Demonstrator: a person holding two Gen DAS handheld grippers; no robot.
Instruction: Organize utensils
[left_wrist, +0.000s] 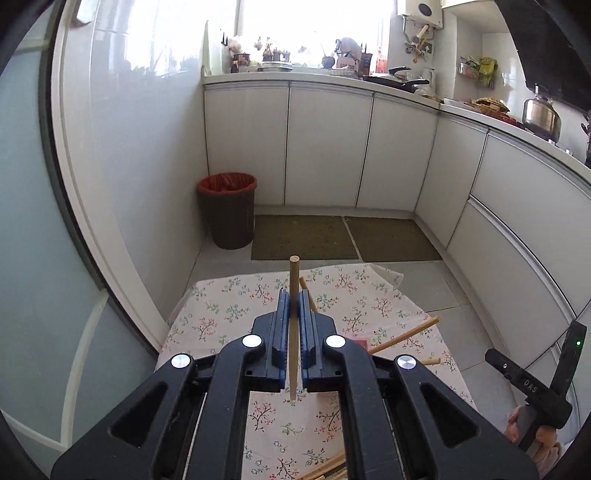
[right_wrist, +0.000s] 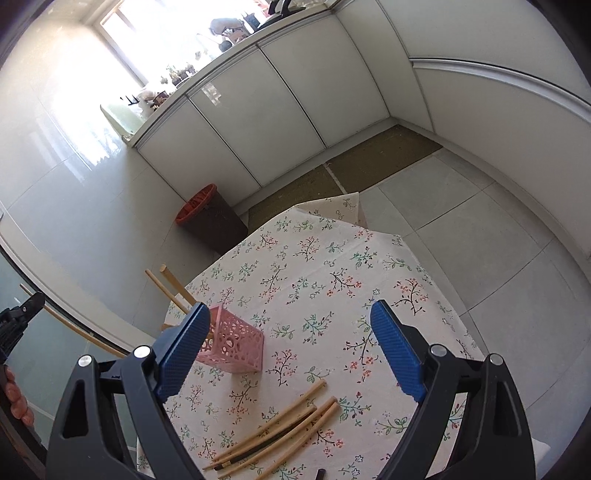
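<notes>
Left gripper (left_wrist: 294, 301) – blue pads clamped tight on 1 wooden chopstick (left_wrist: 293, 332), raised above floral tablecloth (left_wrist: 229, 314). Right gripper (right_wrist: 290, 350) – jaws spread wide, nothing between them, above table. Loose chopsticks (right_wrist: 280, 428) lie in bunch on cloth near it. Pink perforated basket (right_wrist: 236, 343) beyond, at table's left edge, more sticks poking out. Far back: brown bin (left_wrist: 227, 210), white cabinets (left_wrist: 328, 147).

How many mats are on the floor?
2. They lie side by side in front of the cabinets: the left mat next to the bin, the right mat toward the corner. The table may hide more floor.
</notes>
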